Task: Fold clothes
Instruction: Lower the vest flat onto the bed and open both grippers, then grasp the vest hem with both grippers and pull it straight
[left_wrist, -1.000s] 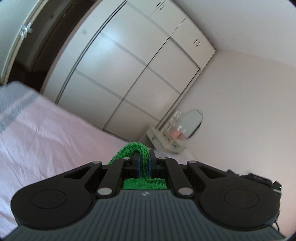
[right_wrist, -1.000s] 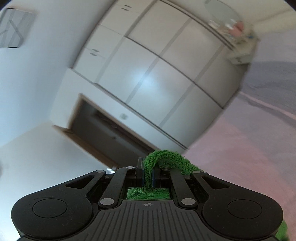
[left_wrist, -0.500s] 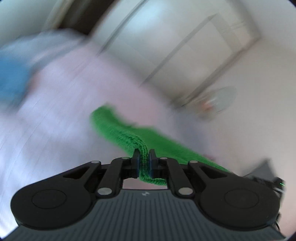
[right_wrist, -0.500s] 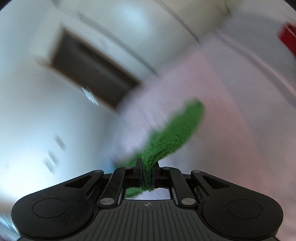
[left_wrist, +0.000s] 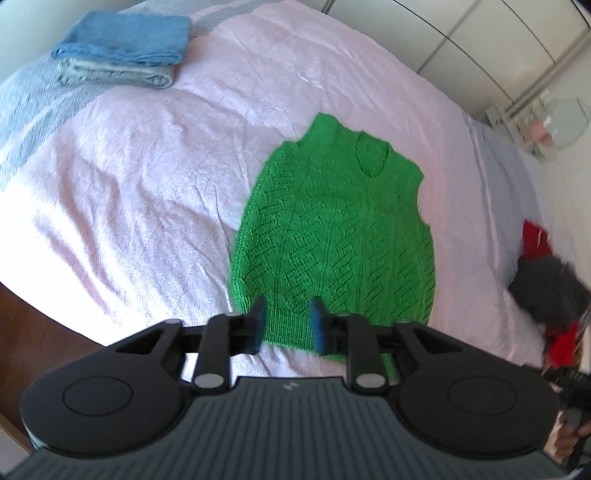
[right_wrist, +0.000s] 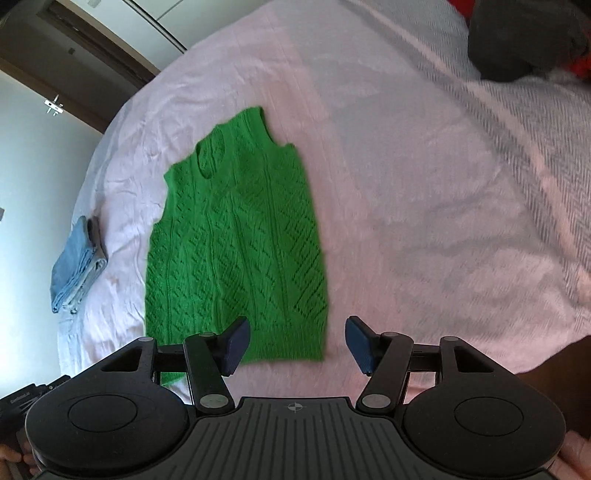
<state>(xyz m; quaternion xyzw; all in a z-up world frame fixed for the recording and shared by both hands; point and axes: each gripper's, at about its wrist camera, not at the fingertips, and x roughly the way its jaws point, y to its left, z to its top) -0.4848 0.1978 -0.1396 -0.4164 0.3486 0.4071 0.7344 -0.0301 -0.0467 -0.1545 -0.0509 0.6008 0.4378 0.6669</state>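
Green knit vest (left_wrist: 332, 236): laid flat on bed (left_wrist: 147, 177), hem at 6 o'clock. Left claw (left_wrist: 286, 326) and right claw (right_wrist: 295, 345) opening, nothing pinched. Wrinkles to be smoothed before folding.

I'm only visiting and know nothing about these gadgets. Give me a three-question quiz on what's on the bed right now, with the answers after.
1. True or false: the green knitted vest lies spread flat on the pink bedspread.
2. Which folded item tops the stack in the far corner? A) red B) blue C) green
3. Fill in: the left hand-held gripper frames the vest's ____ edge, its jaws opening.

Key
1. True.
2. B; a paler folded piece lies under it.
3. Bottom (hem). The right hand-held gripper is opening too, its pads clear of the knit.
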